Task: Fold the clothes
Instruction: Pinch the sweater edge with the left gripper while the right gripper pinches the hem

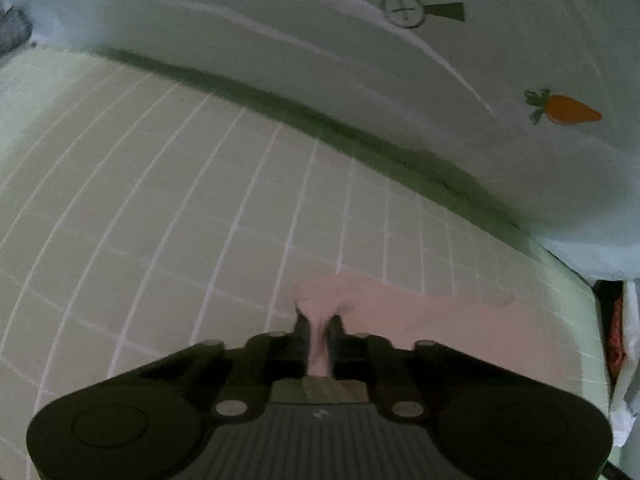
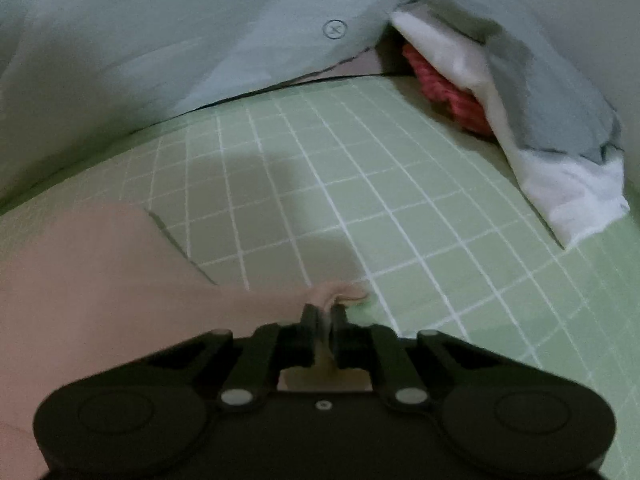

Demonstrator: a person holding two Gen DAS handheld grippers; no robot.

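Black fingers [image 1: 303, 326] of the left gripper [image 1: 319, 322] are pinched on a corner of the pale pink cloth garment [image 1: 460, 328], which lies on the green white-gridded sheet [image 1: 160, 200]. The right gripper [image 2: 323, 314] likewise clamps the garment's other edge on that sheet, with a red knitted item [image 2: 448, 92] beyond.

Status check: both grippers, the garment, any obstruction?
Left hand-held gripper and right hand-held gripper shut on pink garment. Stretched over green grid sheet. Clothes pile off right.
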